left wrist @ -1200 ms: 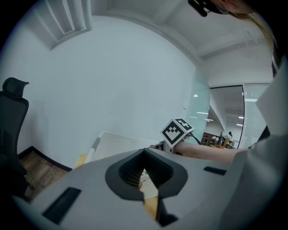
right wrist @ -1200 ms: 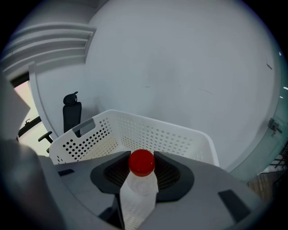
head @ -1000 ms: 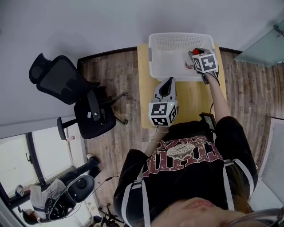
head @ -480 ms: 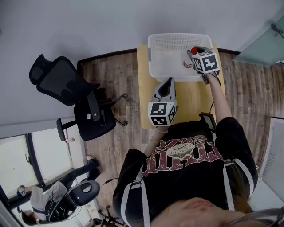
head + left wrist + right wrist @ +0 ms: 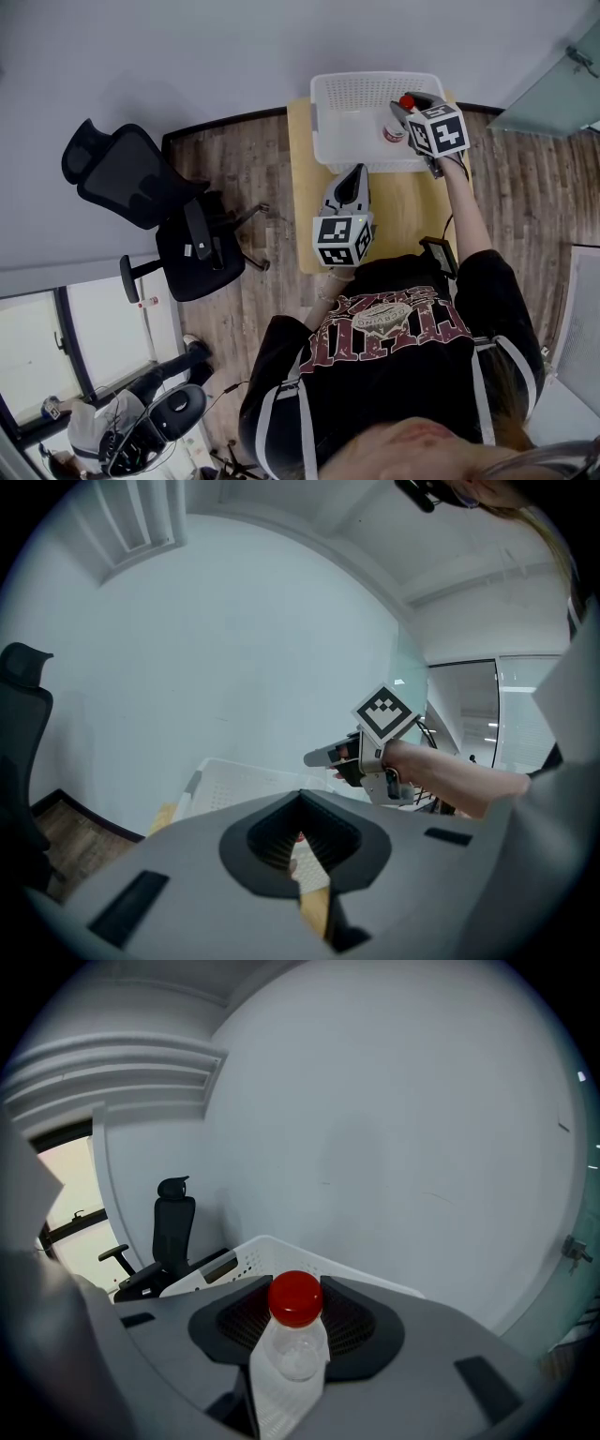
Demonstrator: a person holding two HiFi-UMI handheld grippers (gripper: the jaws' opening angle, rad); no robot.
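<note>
Basket (image 5: 361, 91): 4 walls bar sides, top seemingly open.

Tongs (image 5: 296, 1326) clamped on clear bottle (image 5: 292, 1365), one pad each side just below the red cap (image 5: 296, 1298). Bottle upright, centred. White perforated basket (image 5: 246, 1258) right behind. Black chair (image 5: 172, 1227) left, against wall (image 5: 394, 1129).

Light wooden table (image 5: 403, 202) stood on plank floor (image 5: 262, 159). White perforated basket (image 5: 361, 89) sat directly on the table's 12 o'clock end, spanning nearly its full width. Small black item (image 5: 439, 255) at the 5 o'clock corner; kind not determinable. Black office chair (image 5: 141, 202) on the floor at 9 o'clock.
</note>
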